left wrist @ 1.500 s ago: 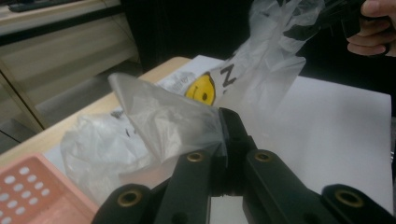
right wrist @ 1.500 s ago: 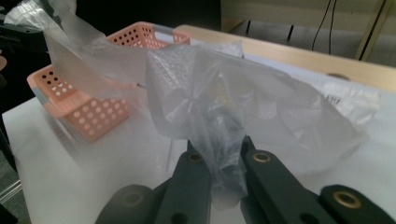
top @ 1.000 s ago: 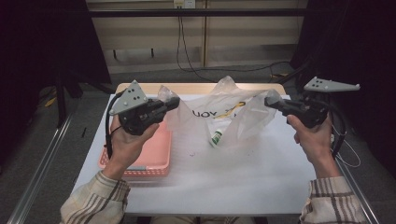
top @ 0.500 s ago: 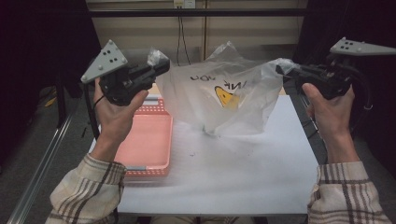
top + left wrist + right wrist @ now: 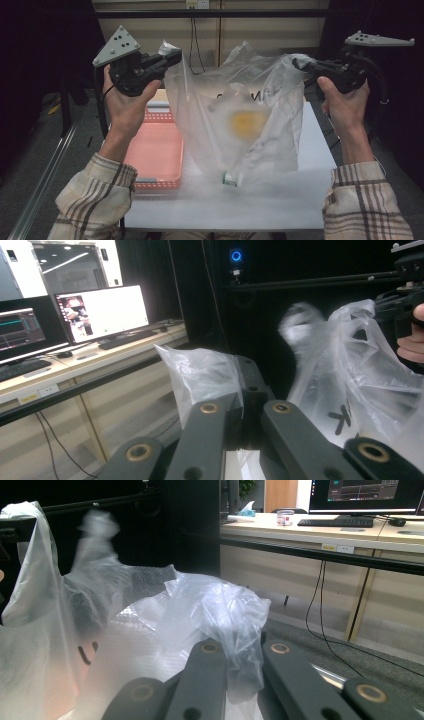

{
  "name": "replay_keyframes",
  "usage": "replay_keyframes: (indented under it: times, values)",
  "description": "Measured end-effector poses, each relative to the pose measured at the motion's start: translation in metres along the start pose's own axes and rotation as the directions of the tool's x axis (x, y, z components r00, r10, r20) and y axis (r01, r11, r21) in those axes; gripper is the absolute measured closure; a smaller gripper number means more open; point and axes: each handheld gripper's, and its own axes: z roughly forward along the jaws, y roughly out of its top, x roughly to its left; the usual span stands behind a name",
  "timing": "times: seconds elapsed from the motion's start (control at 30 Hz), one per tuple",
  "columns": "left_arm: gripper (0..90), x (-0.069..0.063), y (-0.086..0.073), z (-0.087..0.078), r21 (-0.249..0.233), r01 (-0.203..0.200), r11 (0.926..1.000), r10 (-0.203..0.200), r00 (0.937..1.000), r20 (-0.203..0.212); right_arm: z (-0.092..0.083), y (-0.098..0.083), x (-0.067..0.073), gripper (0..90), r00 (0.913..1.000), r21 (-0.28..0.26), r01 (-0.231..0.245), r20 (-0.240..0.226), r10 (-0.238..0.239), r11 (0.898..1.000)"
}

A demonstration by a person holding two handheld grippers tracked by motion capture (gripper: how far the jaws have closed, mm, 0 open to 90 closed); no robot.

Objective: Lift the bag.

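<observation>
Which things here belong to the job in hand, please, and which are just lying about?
In the job:
plastic bag, held up by both handles
left gripper, shut on the bag
right gripper, shut on the bag
small item at the bag's bottom

Lying about:
pink tray
table

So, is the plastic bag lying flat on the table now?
No, the plastic bag hangs in the air, held up at its top corners by the left gripper and the right gripper.

Open tabletop [image 5: 280,200] right of the pink tray [image 5: 155,155], hanging bag [image 5: 240,130] apparently blocking the middle.
</observation>
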Motion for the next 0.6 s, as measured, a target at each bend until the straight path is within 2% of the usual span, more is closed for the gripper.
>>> replay_keyframes:
  times: [0.13,0.2,0.23,0.4,0.6]
  values:
    - [90.0,-0.001,-0.002,0.0,0.003,0.008,1.0,-0.009,0.9999,0.009,-0.001,0.0,0.001,90.0,0.9999,-0.008,0.013,0.002,-0.013,1.0]
    - [90.0,-0.003,-0.007,0.001,0.022,0.001,0.9998,-0.001,1.0,0.009,0.001,-0.004,-0.001,90.0,1.0,0.005,0.006,0.008,-0.006,1.0]
    - [90.0,-0.003,-0.01,0.003,0.028,0.016,0.9995,-0.016,0.9998,0.014,0.003,-0.008,-0.003,90.0,1.0,0.017,-0.003,0.008,0.003,1.0]
    - [90.0,0.0,-0.031,0.013,0.084,0.038,0.9958,-0.039,0.9991,0.014,0.015,-0.034,-0.015,90.0,0.9991,0.078,-0.034,0.029,0.032,0.996]
    - [88.7,0.006,-0.057,0.025,0.149,0.061,0.9869,-0.063,0.998,0.005,0.028,-0.058,-0.027,90.0,0.9968,0.13,-0.065,0.054,0.058,0.989]
